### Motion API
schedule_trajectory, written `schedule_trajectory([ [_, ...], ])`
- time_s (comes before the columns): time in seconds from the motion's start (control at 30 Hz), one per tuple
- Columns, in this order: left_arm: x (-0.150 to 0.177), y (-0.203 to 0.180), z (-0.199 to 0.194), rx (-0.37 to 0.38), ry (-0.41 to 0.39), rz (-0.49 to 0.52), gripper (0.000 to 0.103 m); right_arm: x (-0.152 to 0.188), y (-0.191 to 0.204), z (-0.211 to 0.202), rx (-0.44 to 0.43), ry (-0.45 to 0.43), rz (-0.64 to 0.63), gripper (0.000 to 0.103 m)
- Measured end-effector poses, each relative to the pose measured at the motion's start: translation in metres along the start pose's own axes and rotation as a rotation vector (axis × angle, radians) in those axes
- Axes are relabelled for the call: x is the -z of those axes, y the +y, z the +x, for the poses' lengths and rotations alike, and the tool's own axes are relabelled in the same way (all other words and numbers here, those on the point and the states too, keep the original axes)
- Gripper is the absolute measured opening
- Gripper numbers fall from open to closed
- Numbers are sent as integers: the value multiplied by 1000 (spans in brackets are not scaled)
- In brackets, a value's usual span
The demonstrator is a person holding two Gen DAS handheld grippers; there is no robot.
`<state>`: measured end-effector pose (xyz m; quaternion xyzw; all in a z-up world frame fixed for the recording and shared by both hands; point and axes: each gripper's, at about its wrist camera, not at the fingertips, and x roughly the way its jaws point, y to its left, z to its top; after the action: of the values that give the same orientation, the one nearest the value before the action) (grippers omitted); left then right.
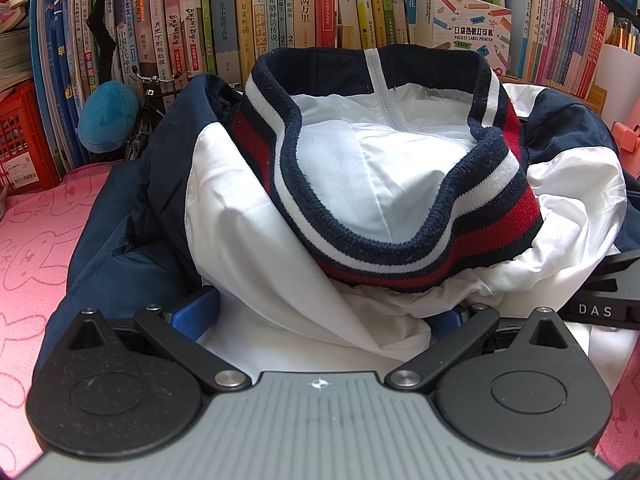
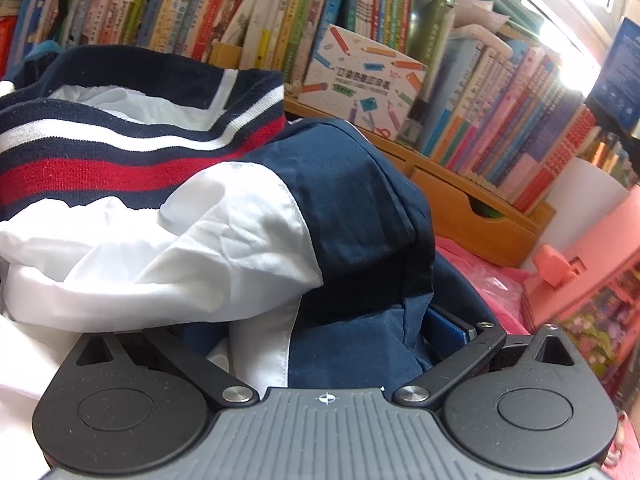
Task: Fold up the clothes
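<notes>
**A:** Where does the navy and white zip-up jacket with the red, white and navy ribbed knit collar (image 1: 360, 184) lie?

**B:** It sits bunched in a heap on the pink towel-like cloth printed with rabbit outlines (image 1: 36, 232), right in front of both tools. In the left wrist view the collar stands up in a ring, open toward the camera, with the white lining and the zip line visible inside it.

**A:** And the left gripper (image 1: 320, 320)?

**B:** White fabric spills down over it and fills the space between its fingers. One blue pad (image 1: 196, 316) shows at the left edge of the cloth, the other only as a sliver at the right (mostly buried). The pads stand well apart with the fabric bulging between them, so the jaws look spread; whether they pinch anything I cannot tell.

**A:** The right gripper (image 2: 320, 340)?

**B:** Much the same. A navy sleeve panel and a white fold drape over it, and only the right-hand blue pad (image 2: 448, 332) peeks out beside the navy cloth. Its fingers are also set wide around the bundle, grip unclear. Its black body also shows at the right edge of the left wrist view, touching the jacket's white hem.

**A:** Behind the jacket?

**B:** A row of upright books (image 1: 280, 12), a white cardboard label-printer box with pencil drawings (image 1: 464, 28) and a wooden shelf riser (image 2: 472, 208).
</notes>
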<state>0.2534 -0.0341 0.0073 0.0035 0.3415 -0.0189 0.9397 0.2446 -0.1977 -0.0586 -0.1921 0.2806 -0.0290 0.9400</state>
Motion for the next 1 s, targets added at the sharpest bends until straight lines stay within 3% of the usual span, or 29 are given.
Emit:
schedule_trajectory([
  [0.07, 0, 0, 0, 1, -1, -1, 103, 2, 0, -10, -5, -8, -30, 103],
  [0.17, 2, 0, 1, 2, -2, -1, 103, 8, -12, -41, -29, -103, -20, 103],
  [0.33, 7, 4, -4, 6, -5, 3, 103, 0, -51, -99, -115, -287, 130, 103],
  [0.43, 21, 16, -22, 27, -13, 25, 103, -21, -69, -111, -165, -321, 219, 103],
  [0.53, 42, 39, -49, 63, -41, 38, 103, -42, -72, -101, -198, -307, 274, 103],
  [0.67, 64, 65, -74, 89, -82, 48, 103, -67, -45, -64, -203, -211, 279, 102],
  [0.8, 74, 66, -69, 74, -75, 87, 103, -74, -9, -32, -195, -103, 278, 99],
  [1.0, 77, 62, -58, 62, -25, 112, 103, -72, 4, -8, -196, -19, 332, 99],
])
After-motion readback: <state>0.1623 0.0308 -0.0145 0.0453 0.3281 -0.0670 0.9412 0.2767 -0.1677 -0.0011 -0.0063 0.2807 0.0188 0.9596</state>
